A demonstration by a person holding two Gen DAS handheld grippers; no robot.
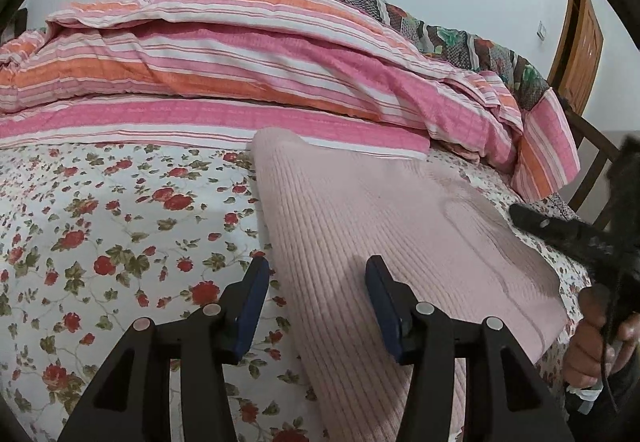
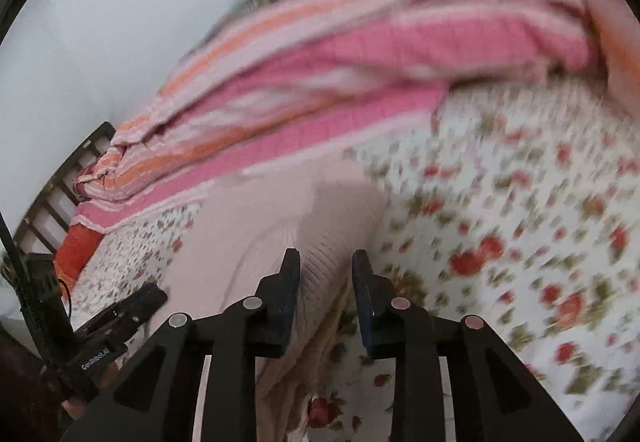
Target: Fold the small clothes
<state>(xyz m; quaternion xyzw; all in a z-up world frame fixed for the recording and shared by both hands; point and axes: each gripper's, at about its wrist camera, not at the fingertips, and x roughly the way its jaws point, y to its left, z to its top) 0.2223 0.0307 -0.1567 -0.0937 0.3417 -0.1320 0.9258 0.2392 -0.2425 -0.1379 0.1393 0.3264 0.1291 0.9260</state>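
Right wrist view was motion-blurred, pale pink ribbed knit garment (image 1: 400, 238) lay flat on floral-print bedsheet (image 1: 120, 242), striped pink-orange quilt (image 1: 240, 61) behind, left gripper (image 1: 316, 302) and right gripper (image 2: 326, 294) both spread apart, empty

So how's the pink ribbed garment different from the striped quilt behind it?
The pink ribbed garment is one pale plain colour; the striped quilt has bold pink, orange and white bands. The garment lies flat and smooth; the quilt is heaped in bulky folds. The garment is far smaller than the quilt. Both rest on the floral bedsheet.
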